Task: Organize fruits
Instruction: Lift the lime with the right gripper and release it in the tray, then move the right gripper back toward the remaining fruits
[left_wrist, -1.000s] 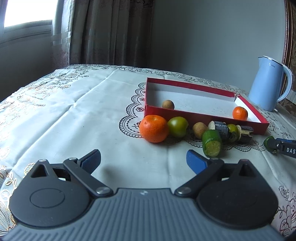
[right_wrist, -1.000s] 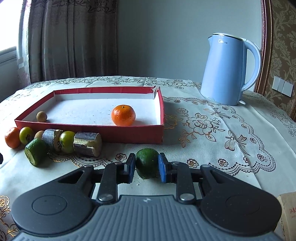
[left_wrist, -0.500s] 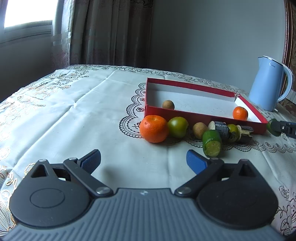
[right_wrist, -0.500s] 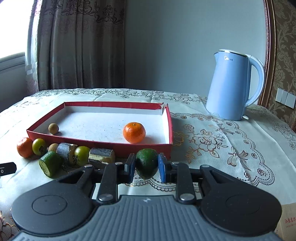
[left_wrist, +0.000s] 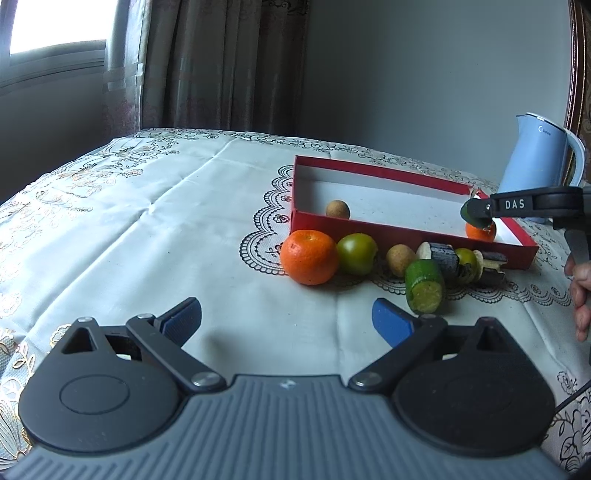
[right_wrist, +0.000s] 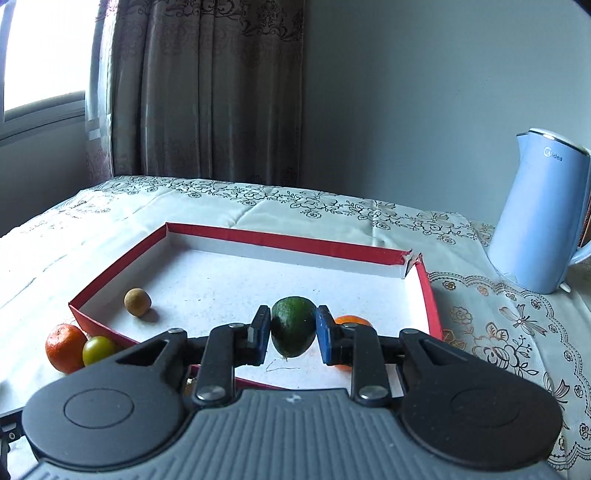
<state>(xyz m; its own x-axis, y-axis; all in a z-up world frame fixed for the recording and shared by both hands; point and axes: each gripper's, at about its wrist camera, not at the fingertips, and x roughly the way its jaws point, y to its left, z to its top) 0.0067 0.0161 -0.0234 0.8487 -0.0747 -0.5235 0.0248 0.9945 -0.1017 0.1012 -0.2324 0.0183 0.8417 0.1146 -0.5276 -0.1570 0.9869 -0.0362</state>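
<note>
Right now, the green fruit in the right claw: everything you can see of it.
The green fruit is dark green, smooth and egg-shaped, tapering downward to a small stem nub. The right claw is shut on it, a blue pad on each side. It hangs above the white floor of the red box, partly hiding a small orange behind it.

"Midea" on kettle (right_wrist: 543, 214); "DAS" on right gripper (left_wrist: 476, 214)

Pale blue kettle (right_wrist: 543, 218) on patterned tablecloth (left_wrist: 147, 206), brown curtain (right_wrist: 207, 88), bright window (left_wrist: 55, 26)
</note>
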